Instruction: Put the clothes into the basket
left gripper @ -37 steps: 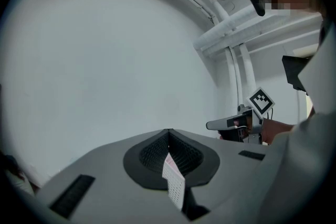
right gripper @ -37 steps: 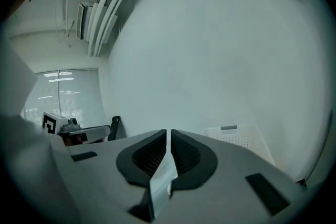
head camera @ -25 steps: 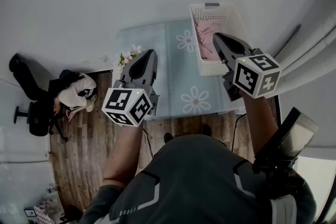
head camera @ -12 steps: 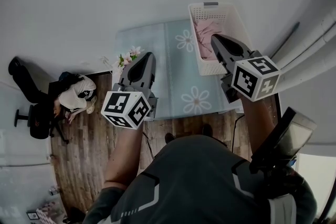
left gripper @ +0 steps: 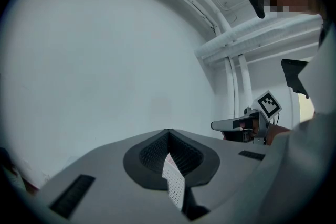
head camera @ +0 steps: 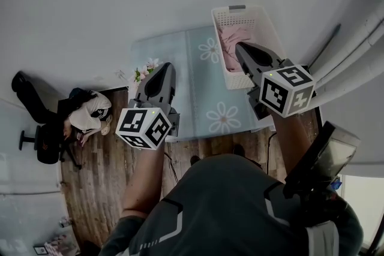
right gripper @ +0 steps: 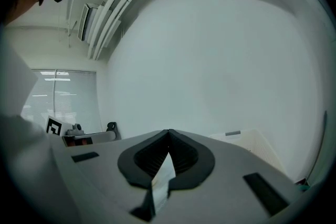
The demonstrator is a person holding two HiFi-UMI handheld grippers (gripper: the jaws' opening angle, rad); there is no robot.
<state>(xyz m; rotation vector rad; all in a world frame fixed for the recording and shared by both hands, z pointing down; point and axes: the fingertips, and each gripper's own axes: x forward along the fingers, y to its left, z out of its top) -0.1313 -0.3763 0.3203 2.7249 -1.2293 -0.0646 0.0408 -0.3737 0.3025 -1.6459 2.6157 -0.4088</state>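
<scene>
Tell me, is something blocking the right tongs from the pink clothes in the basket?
Nothing visible is. The right tongs hang shut and empty near the white basket, where the pink clothes lie uncovered.

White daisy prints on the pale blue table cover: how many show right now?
2. One white daisy print sits far, beside the white plastic lattice basket; the other lies at the near edge. More may hide under the basket or the right hand-held gripper.
</scene>
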